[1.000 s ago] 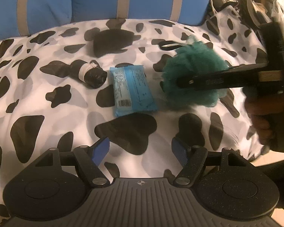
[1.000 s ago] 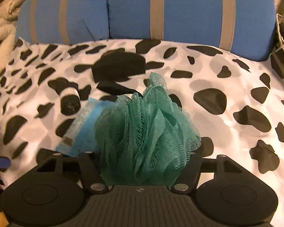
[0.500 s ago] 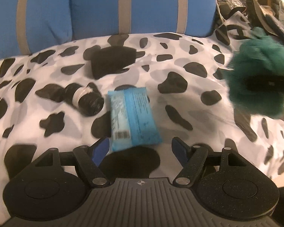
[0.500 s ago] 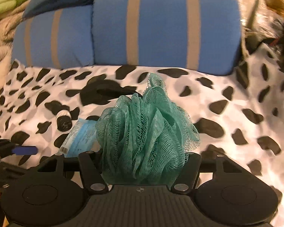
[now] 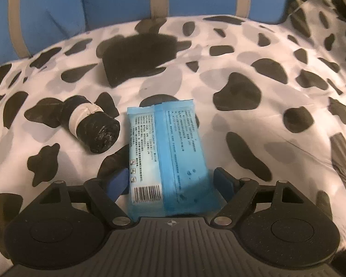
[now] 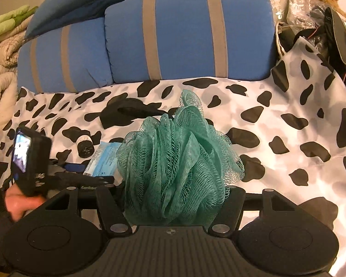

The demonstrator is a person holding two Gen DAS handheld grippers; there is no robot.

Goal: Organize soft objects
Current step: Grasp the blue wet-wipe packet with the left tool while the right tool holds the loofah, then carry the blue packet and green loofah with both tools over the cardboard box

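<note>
Now my left gripper point(image 5: 171, 181) is spread around the blue pack's point(image 5: 167, 152) near end, its jaws having just been opening, pads not pressing it. Just left of the pack lies a black roll point(image 5: 90, 127) on the spotted blanket point(image 5: 276, 115). My right gripper point(image 6: 173, 198) pinches the green loofah point(image 6: 180, 170), lifted right of the pack.

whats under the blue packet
The blue packet lies flat on the cow-print cover, partly over a black spot. Whatever is directly beneath it is hidden. The black roll sits beside it, apart.
</note>
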